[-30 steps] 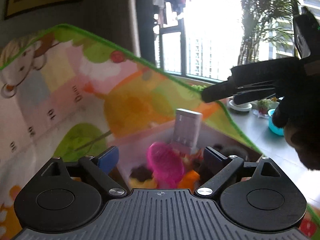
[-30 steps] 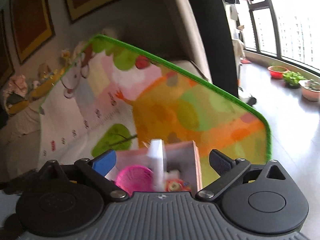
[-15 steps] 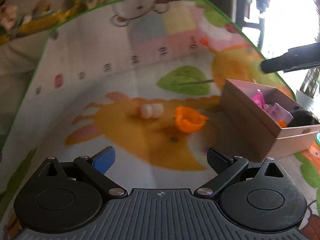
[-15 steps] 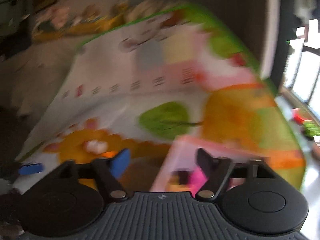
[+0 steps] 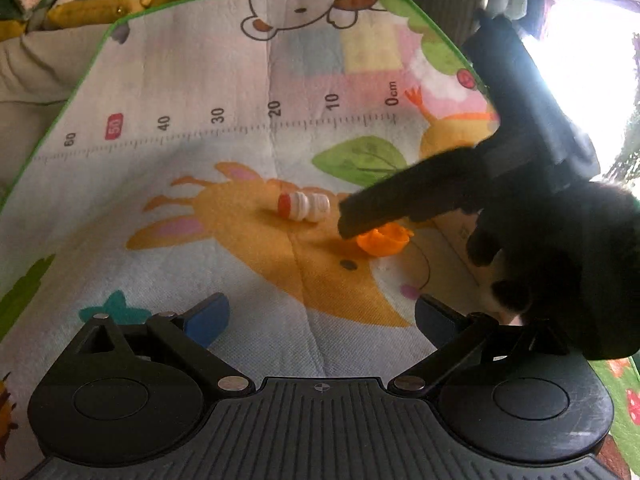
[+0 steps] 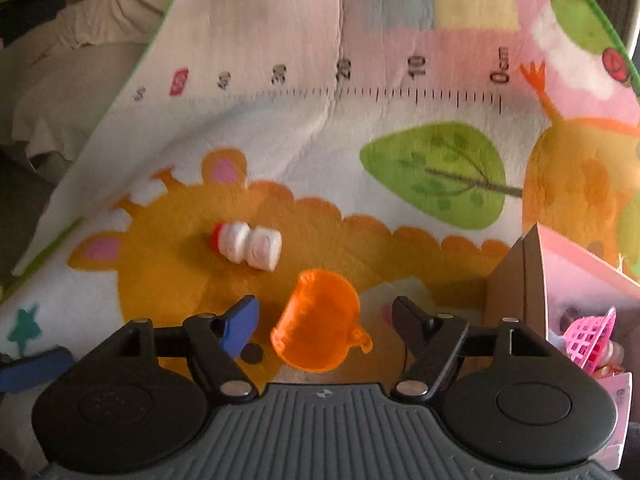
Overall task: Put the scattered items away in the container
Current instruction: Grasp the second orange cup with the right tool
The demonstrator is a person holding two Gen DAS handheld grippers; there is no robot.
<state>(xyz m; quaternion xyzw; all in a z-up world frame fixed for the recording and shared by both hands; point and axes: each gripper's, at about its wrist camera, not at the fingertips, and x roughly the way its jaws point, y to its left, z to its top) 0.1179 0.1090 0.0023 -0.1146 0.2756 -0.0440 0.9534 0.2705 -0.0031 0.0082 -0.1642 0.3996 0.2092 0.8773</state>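
Observation:
An orange plastic cup (image 6: pixel 316 332) lies on its side on the play mat (image 6: pixel 400 152), between the open fingers of my right gripper (image 6: pixel 325 318); the pads stand clear of its sides. A small white bottle with a red cap (image 6: pixel 248 246) lies just beyond it to the left. In the left wrist view the right gripper (image 5: pixel 360 220) appears as a dark shape in a black-gloved hand (image 5: pixel 560 264), partly covering the orange cup (image 5: pixel 384 242), with the white bottle (image 5: pixel 305 206) beside it. My left gripper (image 5: pixel 322 316) hangs open over bare mat. The cardboard box (image 6: pixel 516 280) stands at the right.
The box holds a pink mesh toy (image 6: pixel 588 340) and other items. A beige sofa with plush toys (image 5: pixel 80 0) runs behind the mat's green edge (image 5: pixel 80 80). The left gripper's blue finger (image 6: pixel 36 368) shows at the lower left of the right wrist view.
Both grippers have swung away from the box down to the mat. My right gripper has come down with its open fingers either side of the orange cup.

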